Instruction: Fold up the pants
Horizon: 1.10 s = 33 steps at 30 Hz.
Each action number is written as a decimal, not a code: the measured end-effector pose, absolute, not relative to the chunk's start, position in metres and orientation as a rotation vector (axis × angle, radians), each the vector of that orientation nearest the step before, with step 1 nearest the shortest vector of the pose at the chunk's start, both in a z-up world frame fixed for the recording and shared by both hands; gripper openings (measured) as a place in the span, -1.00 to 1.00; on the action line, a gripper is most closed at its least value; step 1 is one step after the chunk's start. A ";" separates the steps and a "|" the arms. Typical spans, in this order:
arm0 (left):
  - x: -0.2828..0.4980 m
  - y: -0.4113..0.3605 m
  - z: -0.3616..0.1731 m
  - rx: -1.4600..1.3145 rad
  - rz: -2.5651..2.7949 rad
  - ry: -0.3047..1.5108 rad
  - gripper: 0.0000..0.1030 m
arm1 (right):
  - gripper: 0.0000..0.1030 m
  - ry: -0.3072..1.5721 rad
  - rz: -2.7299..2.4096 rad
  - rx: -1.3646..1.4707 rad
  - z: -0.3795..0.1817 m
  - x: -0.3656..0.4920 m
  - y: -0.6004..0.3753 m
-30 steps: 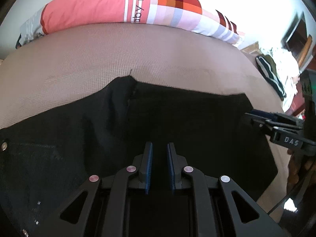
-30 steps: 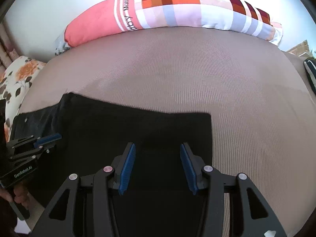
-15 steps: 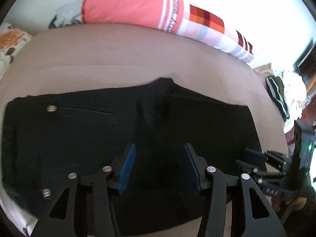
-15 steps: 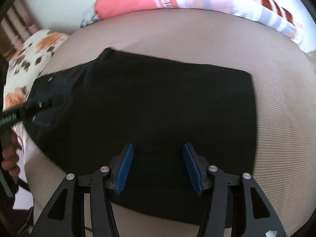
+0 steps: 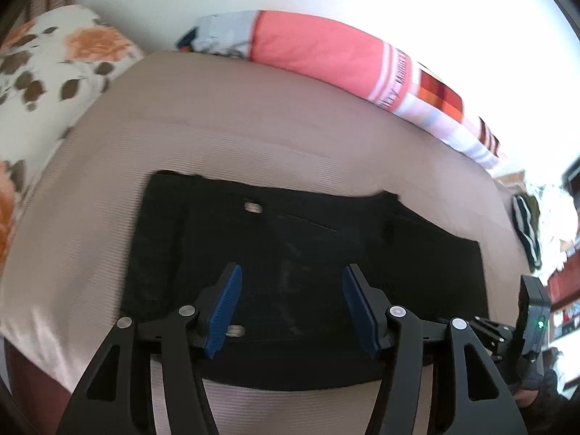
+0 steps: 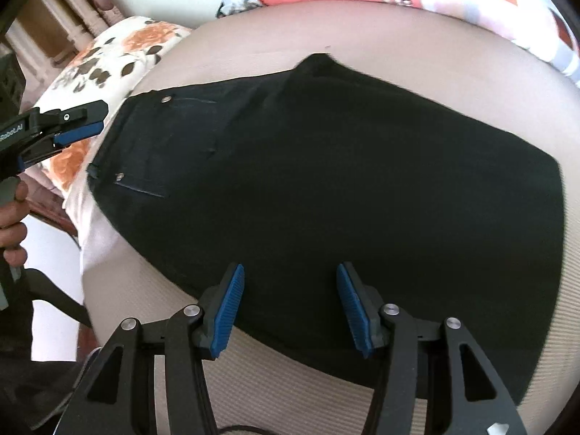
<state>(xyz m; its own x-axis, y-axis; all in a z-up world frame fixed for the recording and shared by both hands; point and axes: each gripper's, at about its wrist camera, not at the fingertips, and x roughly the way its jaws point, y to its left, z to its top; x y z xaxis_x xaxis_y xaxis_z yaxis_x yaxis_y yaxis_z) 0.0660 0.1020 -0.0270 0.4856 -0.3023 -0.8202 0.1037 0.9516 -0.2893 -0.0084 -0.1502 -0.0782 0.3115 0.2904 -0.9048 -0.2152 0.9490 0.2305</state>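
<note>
My left claw (image 5: 290,304) had let go and was opening, empty; my right claw (image 6: 288,302) hung apart above the black pants (image 6: 344,188), folded flat on the bed (image 6: 417,47).

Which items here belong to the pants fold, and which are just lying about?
Job:
black pants, lying flat on the bed
left gripper, jaws opening, nothing between them
right gripper, open, empty

Lying about:
floral pillow
pink patchwork pillow
striped cloth off the bed's edge
</note>
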 end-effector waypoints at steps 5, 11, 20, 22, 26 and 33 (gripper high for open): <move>0.069 0.147 -0.035 -0.273 -0.168 1.063 0.21 | 0.01 1.218 0.395 0.057 -0.079 -0.005 -0.130; 0.075 0.194 -0.052 -0.322 -0.136 1.108 0.21 | 0.03 1.180 0.435 0.137 -0.070 -0.001 -0.136; 0.095 0.233 -0.091 -0.483 -0.214 1.179 0.21 | 0.08 1.160 0.269 0.294 -0.065 0.008 -0.193; 0.100 0.237 -0.100 -0.490 -0.218 1.194 0.21 | 0.08 1.167 0.244 0.325 -0.068 0.009 -0.199; 0.110 0.247 -0.114 -0.535 -0.286 1.209 0.21 | 0.08 1.186 0.226 0.345 -0.076 0.008 -0.204; 0.126 0.249 -0.122 -0.585 -0.464 1.222 0.19 | 0.19 1.186 0.208 0.355 -0.078 0.007 -0.202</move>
<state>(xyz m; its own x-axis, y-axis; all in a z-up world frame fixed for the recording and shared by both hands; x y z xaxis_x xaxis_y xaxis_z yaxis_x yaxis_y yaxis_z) 0.1263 0.2490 -0.1221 0.2825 -0.6211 -0.7310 0.0205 0.7658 -0.6428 0.0069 -0.2024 -0.0782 0.3659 0.3419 -0.8656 0.0269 0.9258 0.3770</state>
